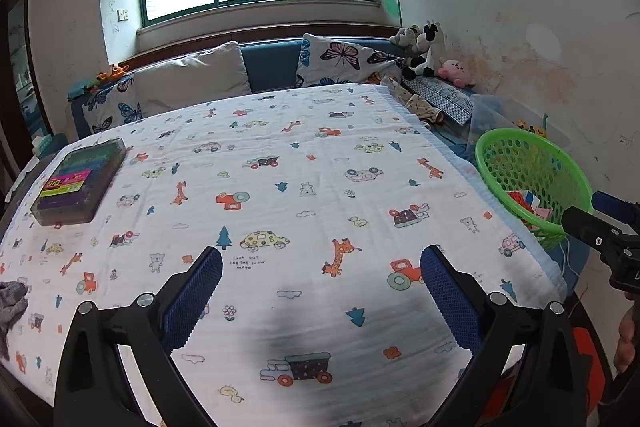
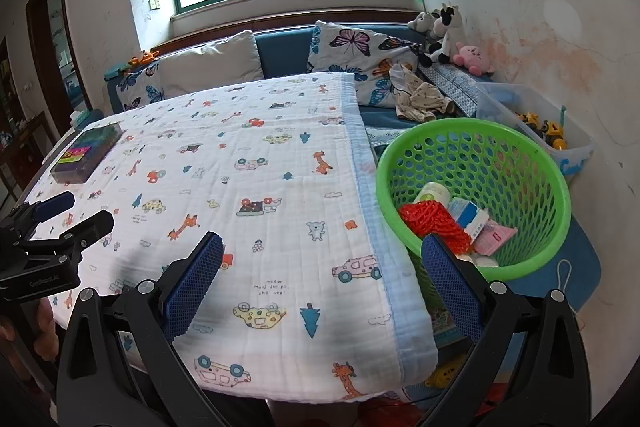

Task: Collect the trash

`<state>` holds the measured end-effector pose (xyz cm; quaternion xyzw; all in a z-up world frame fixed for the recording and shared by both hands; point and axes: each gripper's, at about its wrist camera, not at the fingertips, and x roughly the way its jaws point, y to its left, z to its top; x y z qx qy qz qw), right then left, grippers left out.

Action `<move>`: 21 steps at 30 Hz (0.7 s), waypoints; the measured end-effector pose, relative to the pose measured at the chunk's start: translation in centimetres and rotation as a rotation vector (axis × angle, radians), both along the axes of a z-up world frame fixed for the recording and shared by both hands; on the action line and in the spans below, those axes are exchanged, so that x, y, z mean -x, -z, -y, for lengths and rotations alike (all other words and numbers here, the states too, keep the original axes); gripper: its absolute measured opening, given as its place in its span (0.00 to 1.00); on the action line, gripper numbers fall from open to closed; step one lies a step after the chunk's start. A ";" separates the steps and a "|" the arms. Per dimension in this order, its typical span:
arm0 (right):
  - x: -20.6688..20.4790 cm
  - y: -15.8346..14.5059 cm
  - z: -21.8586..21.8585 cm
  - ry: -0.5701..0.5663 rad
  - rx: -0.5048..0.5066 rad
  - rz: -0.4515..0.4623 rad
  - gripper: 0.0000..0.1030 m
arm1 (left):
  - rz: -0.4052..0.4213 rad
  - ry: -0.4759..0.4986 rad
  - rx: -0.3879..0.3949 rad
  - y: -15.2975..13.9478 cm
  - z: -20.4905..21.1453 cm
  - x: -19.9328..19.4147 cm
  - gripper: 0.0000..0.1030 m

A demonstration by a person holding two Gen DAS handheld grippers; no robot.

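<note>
Grey crumpled something (image 1: 12, 301) sits at the far left edge of the table, on the cartoon-print blanket (image 1: 304, 163), and honestly that might be the only loose bit left to grab (too cut off by the frame to say what it is). A bit further in on the left there's a clear plastic box of coloured stuff (image 1: 78, 183), which looks more like a belonging than trash.

The left gripper (image 1: 320, 291) hovers over the middle of the blanket with its fingers spread wide and nothing between them. Moving right, the right gripper (image 2: 320, 291) is over the blanket's right edge, fingers also wide apart and empty.

Far right, just beside the table, is the green basket (image 2: 532, 163). The trash is already in there: a red mesh bundle (image 2: 436, 223), a white bottle (image 2: 432, 193), a small carton (image 2: 470, 217) and a pink packet (image 2: 494, 237).

So my read is we're near the end, basically checking for leftovers. If that grey thing counts as trash, the left gripper needs to swing over to it, close on it and carry it all the way across to the basket.
</note>
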<state>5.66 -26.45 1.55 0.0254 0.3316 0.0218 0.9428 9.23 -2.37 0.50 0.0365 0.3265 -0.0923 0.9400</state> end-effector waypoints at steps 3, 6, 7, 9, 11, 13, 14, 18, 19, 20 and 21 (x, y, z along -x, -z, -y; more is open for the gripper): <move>0.0 0.1 -0.1 -0.003 0.002 -0.001 0.96 | 0.006 -0.002 -0.007 0.0 0.0 0.1 0.93; 0.0 0.1 -0.2 -0.007 0.003 0.000 0.96 | 0.003 -0.003 -0.003 0.0 -0.1 0.2 0.93; 0.0 0.1 -0.2 -0.007 0.004 0.000 0.96 | 0.004 -0.003 -0.004 0.0 -0.1 0.1 0.93; 0.0 0.1 -0.2 -0.008 0.003 0.000 0.96 | 0.004 -0.005 -0.003 0.0 -0.2 0.2 0.93; 0.0 0.1 -0.2 -0.006 0.004 0.000 0.96 | 0.003 -0.007 -0.003 0.0 -0.2 0.2 0.93; 0.0 0.1 -0.2 -0.006 0.003 -0.001 0.96 | 0.005 -0.009 -0.001 0.0 -0.3 0.3 0.93; 0.0 0.1 -0.2 -0.006 0.003 -0.001 0.96 | 0.006 -0.011 -0.001 0.0 -0.3 0.3 0.93; 0.0 0.1 -0.3 -0.008 0.004 -0.001 0.96 | 0.008 -0.013 -0.001 0.0 -0.4 0.4 0.93; 0.0 0.1 -0.3 -0.009 0.004 0.000 0.96 | 0.009 -0.013 -0.001 -0.1 -0.4 0.4 0.93; 0.0 0.1 -0.3 -0.009 0.004 0.000 0.96 | 0.008 -0.015 -0.002 -0.1 -0.4 0.4 0.93; 0.0 0.1 -0.3 -0.009 0.004 0.000 0.96 | 0.009 -0.015 -0.002 -0.1 -0.4 0.4 0.93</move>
